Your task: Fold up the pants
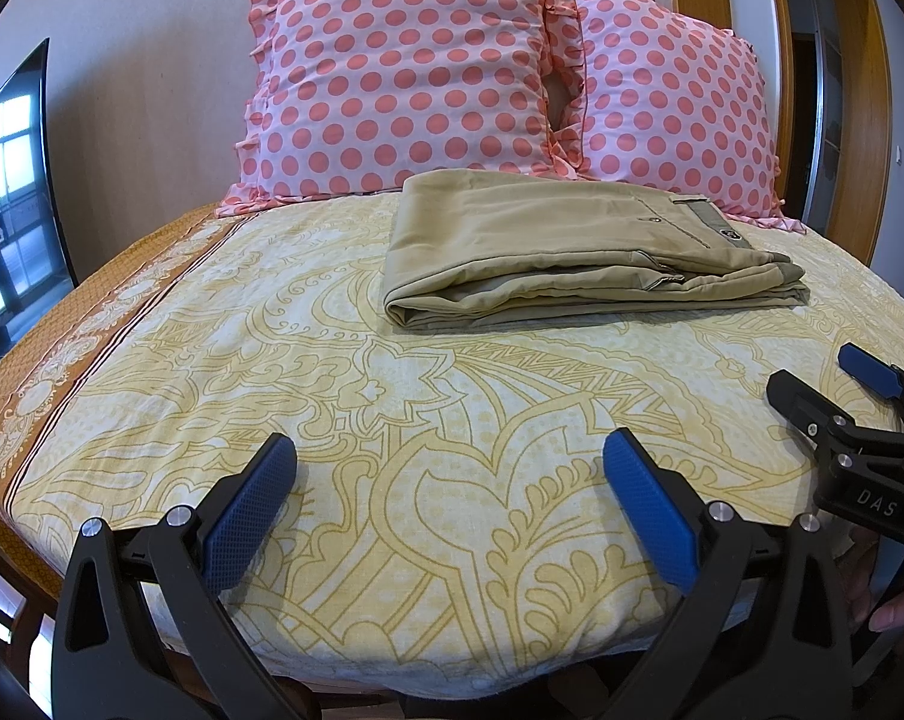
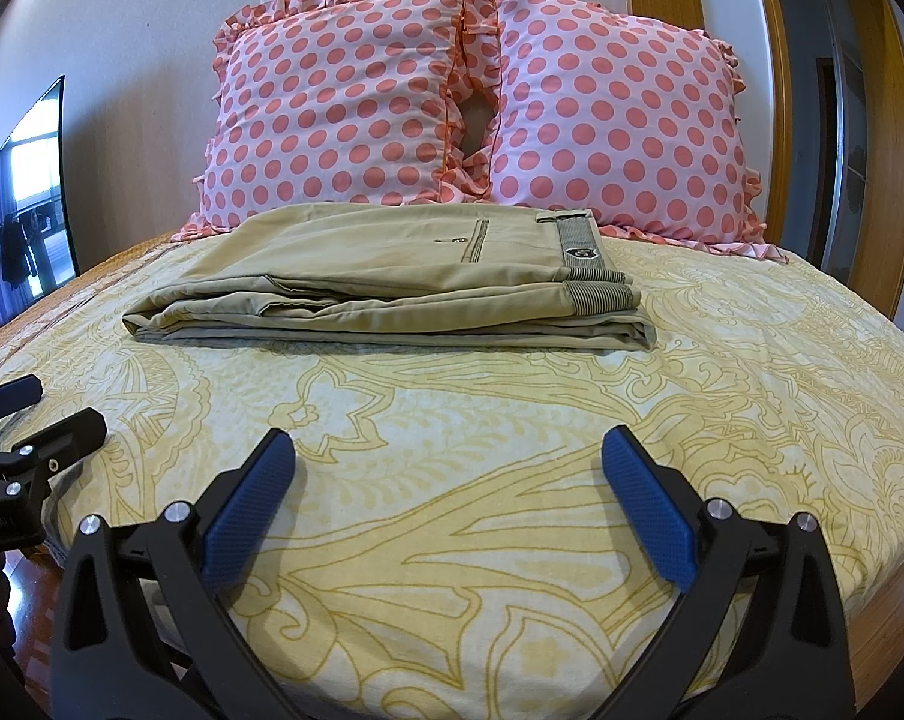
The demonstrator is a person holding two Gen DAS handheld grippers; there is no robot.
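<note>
Tan pants (image 1: pixel 577 252) lying flat on the bed (image 1: pixel 332 420), folded into a neat stack, sitting just in front of the pillows (image 1: pixel 404 78), waistband end pointing right.

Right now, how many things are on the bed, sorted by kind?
Polka-dot pillows: 2, one on the left and one on the right
Folded khaki pants: 1
Total: 3
Both grippers, left and right, hover open, holding nothing.

Folded khaki pants (image 1: pixel 577 252) lie on the bedspread (image 1: pixel 344 396) before two polka-dot pillows (image 1: pixel 410 84), left tool (image 1: pixel 449 474) spread empty.
</note>
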